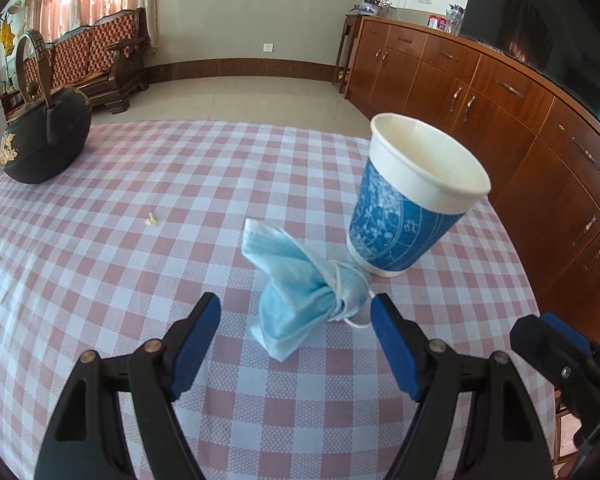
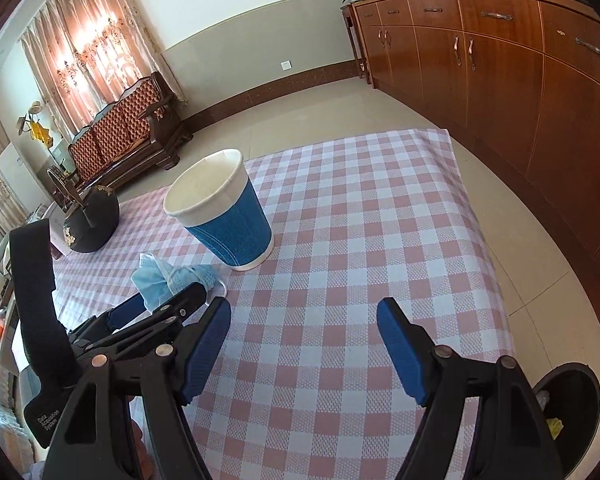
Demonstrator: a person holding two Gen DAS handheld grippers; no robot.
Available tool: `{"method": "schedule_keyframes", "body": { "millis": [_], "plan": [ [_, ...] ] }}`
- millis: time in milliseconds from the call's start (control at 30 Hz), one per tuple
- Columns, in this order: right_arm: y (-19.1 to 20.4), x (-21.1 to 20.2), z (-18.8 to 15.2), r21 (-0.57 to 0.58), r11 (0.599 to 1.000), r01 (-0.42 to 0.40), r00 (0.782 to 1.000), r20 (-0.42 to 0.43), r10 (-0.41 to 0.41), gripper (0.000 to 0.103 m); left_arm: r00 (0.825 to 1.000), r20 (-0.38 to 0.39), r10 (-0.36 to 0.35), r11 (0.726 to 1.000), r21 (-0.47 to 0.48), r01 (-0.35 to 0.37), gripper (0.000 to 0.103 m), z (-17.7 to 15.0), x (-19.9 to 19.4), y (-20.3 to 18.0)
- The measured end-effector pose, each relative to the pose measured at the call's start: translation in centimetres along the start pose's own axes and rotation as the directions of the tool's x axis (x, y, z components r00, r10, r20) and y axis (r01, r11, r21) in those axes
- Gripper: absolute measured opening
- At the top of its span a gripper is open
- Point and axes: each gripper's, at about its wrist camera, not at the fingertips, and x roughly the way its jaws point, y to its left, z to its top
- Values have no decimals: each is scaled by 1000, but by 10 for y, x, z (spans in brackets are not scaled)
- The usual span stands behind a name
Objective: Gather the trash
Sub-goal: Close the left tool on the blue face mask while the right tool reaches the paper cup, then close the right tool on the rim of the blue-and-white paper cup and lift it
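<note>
straddling the bundled blue face mask with jaws apart, the left gripper seems staged to pinch it, while the right gripper waits spread and empty beside the paper cup.

Your counter wears a pink, pale blue and white check cloth. Face mask is light blue with white ear loops. Paper cup: blue with white floral print, white rim band and inside. Kettle, upper left, is black with a gold flower. Your fingers are black with blue pads. Cabinet is reddish-brown wood.
</note>
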Motion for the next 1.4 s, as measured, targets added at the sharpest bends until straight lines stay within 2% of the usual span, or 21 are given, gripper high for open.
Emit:
{"method": "schedule_keyframes", "body": {
  "millis": [67, 167, 233, 333, 433, 500, 667, 967, 1033, 1067, 1100, 1400],
  "plan": [
    [2, 6, 3, -6, 1000, -6, 1000, -1, 6, 77, 1000, -6, -14, 1000, -8, 14, 79, 3, 2, 1],
    [8, 13, 7, -16, 1000, -12, 1000, -4, 12, 77, 1000, 2, 2, 1000, -17, -2, 78, 8, 3, 6],
    [12, 18, 9, -20, 1000, -24, 1000, -8, 24, 77, 1000, 5, 13, 1000, -26, -13, 73, 10, 3, 13],
    [21, 26, 11, -36, 999, -37, 999, -16, 36, 77, 1000, -6, 16, 999, -31, -16, 65, 12, 7, 22],
    [32, 35, 16, -56, 997, -45, 999, -20, 44, 77, 1000, -10, 21, 999, -36, -21, 53, 15, 9, 31],
    [39, 42, 19, -70, 996, -50, 999, -24, 48, 79, 1000, -10, 20, 999, -35, -20, 38, 17, 10, 37],
    [55, 61, 30, -93, 995, -33, 999, -23, 31, 81, 1000, -9, -7, 999, -49, 6, 28, 19, 11, 48],
    [67, 85, 47, -127, 992, 6, 1000, 2, -6, 82, 999, -6, -34, 997, -72, 33, 25, 20, 11, 55],
    [68, 87, 47, -137, 991, 11, 1000, 7, -10, 78, 999, -5, -36, 997, -73, 36, 25, 21, 11, 55],
    [68, 87, 47, -137, 990, 7, 1000, 10, -5, 64, 999, -5, -37, 997, -75, 36, 25, 21, 11, 56],
    [67, 87, 48, -138, 990, 2, 1000, 9, -1, 63, 999, -5, -38, 996, -76, 38, 25, 21, 11, 57],
    [66, 65, 36, -143, 990, -16, 999, 27, 20, 61, 999, 9, -48, 996, -76, 49, 25, 10, -3, 57]
  ]
}}
